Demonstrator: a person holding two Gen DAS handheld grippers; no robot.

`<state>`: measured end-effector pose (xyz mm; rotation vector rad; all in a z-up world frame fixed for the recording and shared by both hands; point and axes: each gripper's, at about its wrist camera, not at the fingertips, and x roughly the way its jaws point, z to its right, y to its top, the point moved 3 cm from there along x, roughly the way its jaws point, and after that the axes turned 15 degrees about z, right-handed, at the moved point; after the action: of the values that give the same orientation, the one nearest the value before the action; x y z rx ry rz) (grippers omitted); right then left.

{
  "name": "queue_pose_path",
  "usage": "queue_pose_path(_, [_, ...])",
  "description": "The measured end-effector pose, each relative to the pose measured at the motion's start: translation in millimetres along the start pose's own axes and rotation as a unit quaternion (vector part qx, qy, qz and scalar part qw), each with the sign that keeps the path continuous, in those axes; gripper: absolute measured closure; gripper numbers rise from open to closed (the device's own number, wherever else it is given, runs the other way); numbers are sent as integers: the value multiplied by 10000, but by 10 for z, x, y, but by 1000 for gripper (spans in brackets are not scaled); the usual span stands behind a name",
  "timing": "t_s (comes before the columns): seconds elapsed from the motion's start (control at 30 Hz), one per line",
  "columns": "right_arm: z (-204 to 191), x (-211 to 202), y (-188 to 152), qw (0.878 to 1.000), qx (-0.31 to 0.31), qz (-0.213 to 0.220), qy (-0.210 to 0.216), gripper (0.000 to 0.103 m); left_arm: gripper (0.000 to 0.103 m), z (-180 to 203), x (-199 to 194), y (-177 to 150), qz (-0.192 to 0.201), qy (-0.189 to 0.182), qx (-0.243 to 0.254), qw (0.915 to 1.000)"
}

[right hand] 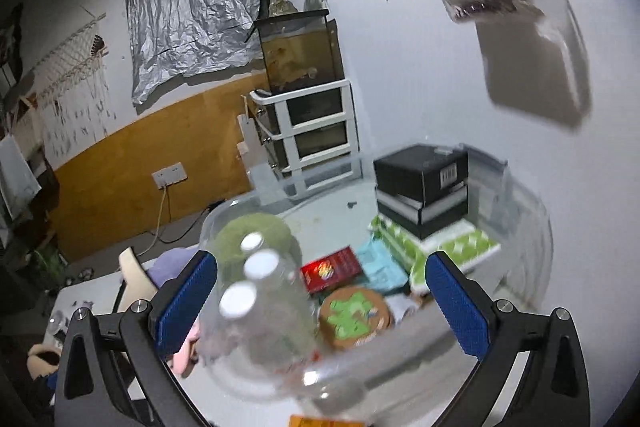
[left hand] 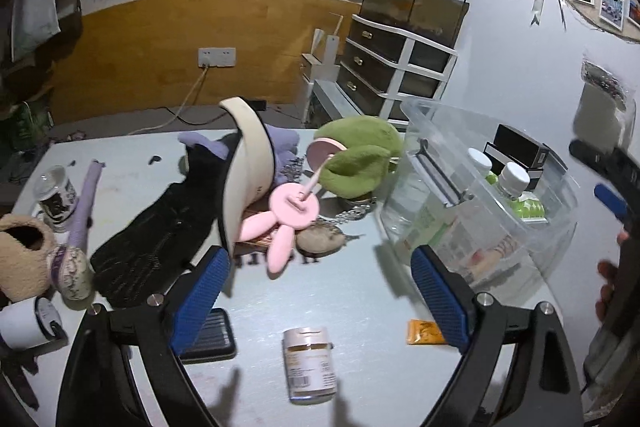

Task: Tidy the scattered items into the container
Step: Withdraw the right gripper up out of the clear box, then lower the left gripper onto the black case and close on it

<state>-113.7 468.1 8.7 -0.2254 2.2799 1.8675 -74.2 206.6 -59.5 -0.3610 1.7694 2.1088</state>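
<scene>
The left gripper (left hand: 320,301) stands wide apart, holding nothing, above a small white-capped jar (left hand: 309,365) lying on the pale table (left hand: 360,275), behind it a heap of pink rabbit fan (left hand: 288,215) and green plush (left hand: 356,159). To its right sits the clear plastic container (left hand: 480,195). The right gripper (right hand: 322,307) also gapes empty over that bin, above clear bottles (right hand: 256,299), a round green tin (right hand: 354,317) and black boxes (right hand: 422,183).

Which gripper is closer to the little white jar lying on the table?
Left. The left gripper hovers open just above the little white jar. The right gripper is open over the clear container, away from the jar.
</scene>
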Motion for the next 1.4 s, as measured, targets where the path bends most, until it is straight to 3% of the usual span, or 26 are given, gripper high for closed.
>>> queue_pose_path(0.17, [-152, -104, -368, 9988, -128, -462, 74, 0, 10, -95, -186, 12, 198, -275, -98, 9994])
queue_pose_path(0.3, [-319, -198, -587, 9962, -162, -807, 269, 0, 10, -165, -260, -2, 133, -246, 0, 9996])
queue_pose_path(0.47, [-569, -381, -602, 9960, -277, -638, 552, 0, 10, -282, -315, -79, -185, -419, 37, 9989])
queue_pose_path(0.7, [-871, -540, -754, 9913, -442, -937, 818, 0, 10, -508, -377, -108, -278, -316, 36, 9991])
queue_pose_path(1.07, [-925, -772, -918, 9918, -313, -1160, 443, 0, 12, -1087, -36, -278, -775, -151, -307, 9964])
queue_pose_path(1.13, [-901, -808, -930, 9923, -283, -1157, 335, 0, 18, -1184, 132, -410, -1023, -89, -254, 9944])
queue_pose_path(1.2, [-875, -861, -942, 9930, -254, -1137, 212, 0, 37, -1252, 282, -527, -1280, -69, -256, 9914])
queue_pose_path(1.23, [-872, -866, -941, 9930, -262, -1139, 184, 0, 40, -1283, 372, -597, -1416, -49, -246, 9896])
queue_pose_path(1.3, [-888, -899, -957, 9927, -300, -1155, 184, 9, 45, -1333, 542, -727, -1636, -16, -225, 9863])
queue_pose_path(1.4, [-921, -955, -977, 9922, -400, -1167, 175, 13, 61, -1352, 770, -893, -1911, -50, -173, 9814])
